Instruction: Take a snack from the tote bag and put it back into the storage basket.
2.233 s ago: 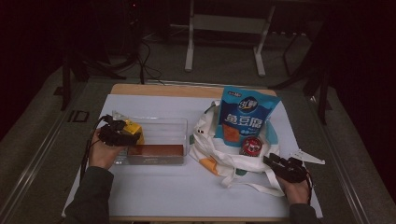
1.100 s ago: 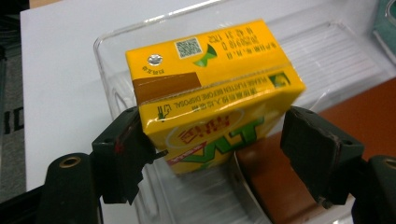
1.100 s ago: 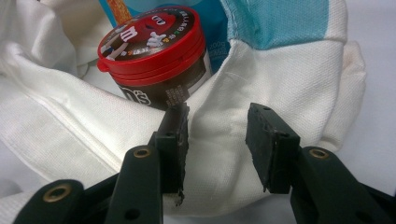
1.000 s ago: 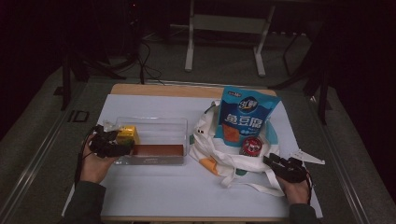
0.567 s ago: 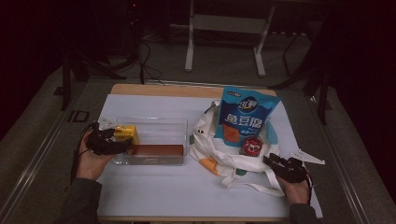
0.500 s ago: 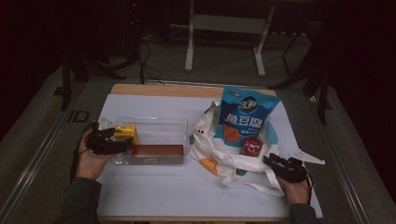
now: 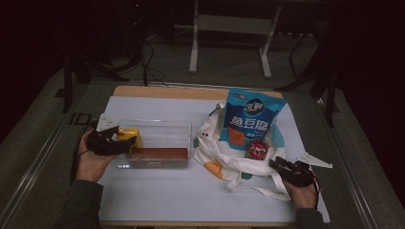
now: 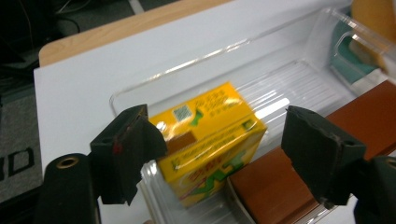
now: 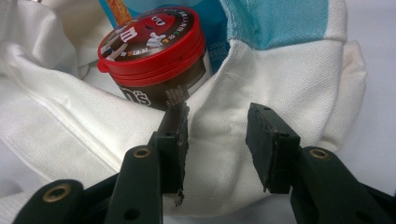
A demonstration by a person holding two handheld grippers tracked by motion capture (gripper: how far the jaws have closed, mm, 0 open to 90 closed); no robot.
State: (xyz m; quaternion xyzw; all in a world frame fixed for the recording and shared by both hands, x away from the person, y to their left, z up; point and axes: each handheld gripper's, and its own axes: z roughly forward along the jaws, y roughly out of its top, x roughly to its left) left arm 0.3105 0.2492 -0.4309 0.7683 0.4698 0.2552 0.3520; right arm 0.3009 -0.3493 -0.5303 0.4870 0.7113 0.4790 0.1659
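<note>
The left hand-held gripper (image 8: 219,154) is released — its jaws stand wide on either side of a yellow carton (image 8: 210,140), which lies in the near-left end of a clear plastic bin (image 8: 289,74), neither pad touching it. A brown box (image 8: 299,168) lies just beside the carton in the same bin. The right hand-held gripper (image 9: 217,140) has its jaws half apart around a fold of the white tote bag (image 9: 261,79) — whether the pads press on the cloth I cannot tell. A red-lidded candy tub (image 9: 154,60) sits in the bag's mouth, below a blue snack pouch (image 7: 253,117). Everything rests on the white worktop (image 7: 162,191).
</note>
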